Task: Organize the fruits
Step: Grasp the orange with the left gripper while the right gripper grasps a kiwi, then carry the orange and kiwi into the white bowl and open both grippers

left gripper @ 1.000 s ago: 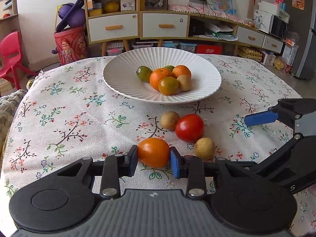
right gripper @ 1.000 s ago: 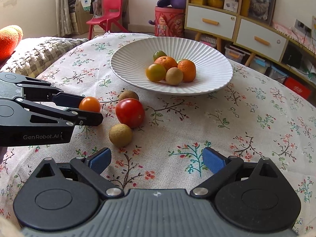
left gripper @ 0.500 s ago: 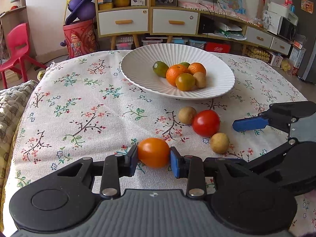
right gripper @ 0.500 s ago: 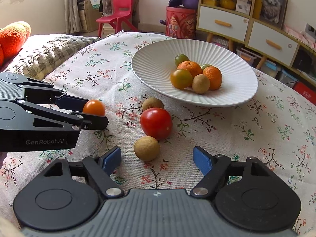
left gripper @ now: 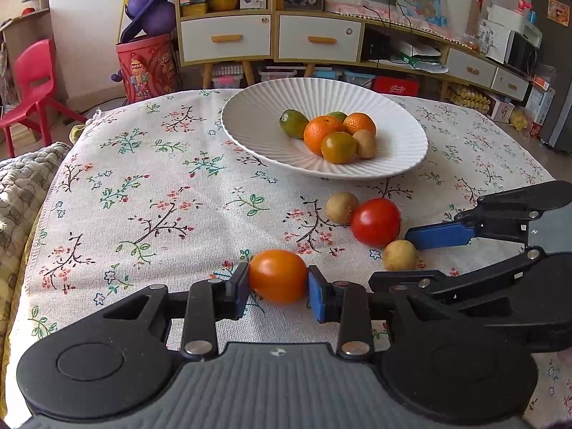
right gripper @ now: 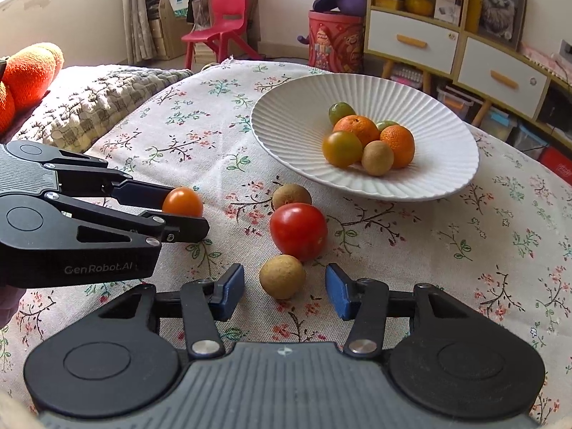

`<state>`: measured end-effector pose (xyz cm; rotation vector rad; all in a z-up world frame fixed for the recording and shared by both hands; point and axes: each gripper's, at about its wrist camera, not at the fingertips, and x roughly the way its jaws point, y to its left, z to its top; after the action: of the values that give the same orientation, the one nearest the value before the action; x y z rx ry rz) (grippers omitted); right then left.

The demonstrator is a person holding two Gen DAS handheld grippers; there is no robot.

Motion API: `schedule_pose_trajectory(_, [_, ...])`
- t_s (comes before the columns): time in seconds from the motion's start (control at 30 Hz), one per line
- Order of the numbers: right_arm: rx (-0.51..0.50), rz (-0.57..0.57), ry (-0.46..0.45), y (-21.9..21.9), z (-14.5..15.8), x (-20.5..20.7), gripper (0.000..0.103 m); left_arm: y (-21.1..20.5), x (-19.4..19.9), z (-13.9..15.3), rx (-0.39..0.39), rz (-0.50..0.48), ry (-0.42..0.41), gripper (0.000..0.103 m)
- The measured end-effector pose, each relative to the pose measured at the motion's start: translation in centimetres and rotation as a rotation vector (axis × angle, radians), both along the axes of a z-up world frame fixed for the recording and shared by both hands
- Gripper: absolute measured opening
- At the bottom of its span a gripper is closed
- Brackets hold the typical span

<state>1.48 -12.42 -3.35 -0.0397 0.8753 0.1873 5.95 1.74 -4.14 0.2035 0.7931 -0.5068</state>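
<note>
The small tan fruit (right gripper: 282, 276) sits on the floral cloth (right gripper: 464, 250) between the right gripper (right gripper: 285, 291)'s closing pads — not yet pinched. It looks light, round and firm, apt to roll, so squeeze across its middle. The red tomato (right gripper: 298, 231) crowds it just behind — soft-skinned, mind it. The left gripper (left gripper: 277, 287) is clenched on an orange tomato (left gripper: 278, 275). The white plate (right gripper: 286, 121) beyond holds five fruits.

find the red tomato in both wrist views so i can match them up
Left wrist view: the red tomato lies right of centre on the cloth, just beyond the right gripper's blue pad.
Right wrist view: the red tomato lies at centre, beyond the small tan fruit.
Shared landmark: the white ribbed plate behind it.
</note>
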Motion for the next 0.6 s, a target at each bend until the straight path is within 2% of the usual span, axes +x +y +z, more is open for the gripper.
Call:
schedule_pose_trajectory(0.27, [0.017, 0.003, 0.010, -0.04, 0.13, 0.11, 0.025, -0.05, -0.05, -0.01, -0.001, 0.000, 0.000, 0.015])
schedule_pose_trajectory(0.6, [0.046, -0.002, -0.002, -0.37, 1.01, 0.18, 0.025, -0.09, -0.02, 0.53, -0.012, 0.000, -0.002, 0.015])
